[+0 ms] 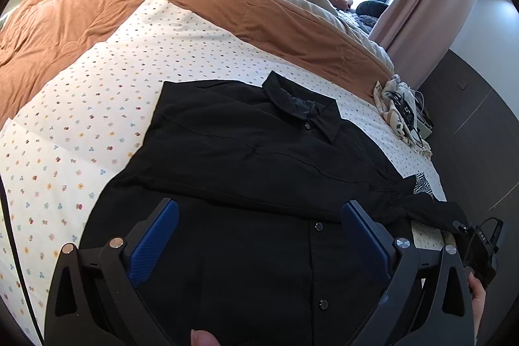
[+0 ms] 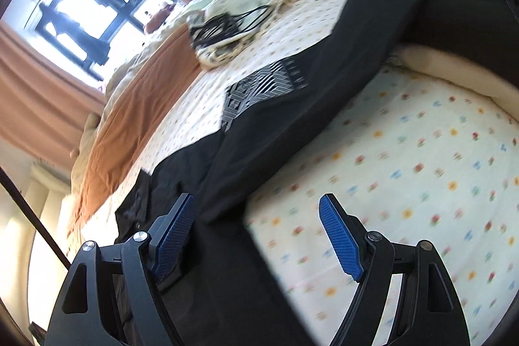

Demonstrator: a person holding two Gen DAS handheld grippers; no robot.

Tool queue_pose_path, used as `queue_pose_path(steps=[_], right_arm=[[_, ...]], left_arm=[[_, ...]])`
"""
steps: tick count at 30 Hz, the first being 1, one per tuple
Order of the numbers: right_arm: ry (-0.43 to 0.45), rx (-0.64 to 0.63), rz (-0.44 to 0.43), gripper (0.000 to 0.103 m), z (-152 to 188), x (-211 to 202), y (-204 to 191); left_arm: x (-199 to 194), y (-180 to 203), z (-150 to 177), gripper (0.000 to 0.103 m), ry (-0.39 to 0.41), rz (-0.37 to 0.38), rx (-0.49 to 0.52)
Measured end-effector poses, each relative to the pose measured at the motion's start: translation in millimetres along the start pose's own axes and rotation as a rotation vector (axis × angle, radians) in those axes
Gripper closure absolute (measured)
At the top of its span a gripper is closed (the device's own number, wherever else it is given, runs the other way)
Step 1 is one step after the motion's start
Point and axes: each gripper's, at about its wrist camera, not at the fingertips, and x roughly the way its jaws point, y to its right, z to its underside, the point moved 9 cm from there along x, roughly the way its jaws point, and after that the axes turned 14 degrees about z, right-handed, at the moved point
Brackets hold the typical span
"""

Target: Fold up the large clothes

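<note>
Shirt [image 1: 246,158], black, buttoned, spread across floral bedsheet [image 1: 97,106] toward bed's near edge. Left gripper [image 1: 259,216] wide open above it, holding nothing; right gripper [image 2: 256,213] likewise, empty.

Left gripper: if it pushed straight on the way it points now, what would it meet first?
Most likely the black shirt: the open left gripper points across its buttoned front toward the collar. How high it sits above the cloth is unclear.
</note>
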Motion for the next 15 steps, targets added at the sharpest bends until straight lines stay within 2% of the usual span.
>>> queue_pose_path(steps=[3,4,8,11,12,14,15], right_arm=[[0.027,0.025,0.021,0.026,-12.6,3.7,18.1],[0.036,0.036,0.02,0.03,-16.1,4.9,22.2],[0.08,0.078,0.02,0.033,-31.5,13.2,37.9],[0.103,0.107,0.013,0.04,-39.2,23.7,48.3],[0.105,0.114,0.008,0.045,-41.1,28.5,51.4],[0.118,0.138,-0.003,0.064,-43.7,35.9,58.1],[0.13,0.152,-0.019,0.083,-44.3,38.0,59.7]], left_arm=[[7.6,5.2,3.2,0.001,-0.004,-0.012,0.029],[10.3,6.0,4.3,0.0,-0.005,-0.016,0.034],[21.2,3.8,7.3,0.0,-0.006,-0.02,0.029],[29.2,0.5,10.9,0.0,-0.016,-0.027,0.024],[31.0,0.3,11.8,0.0,-0.021,-0.031,0.026],[33.0,-0.8,12.9,0.0,-0.027,-0.042,0.037],[33.2,-1.9,13.0,0.0,-0.029,-0.05,0.041]])
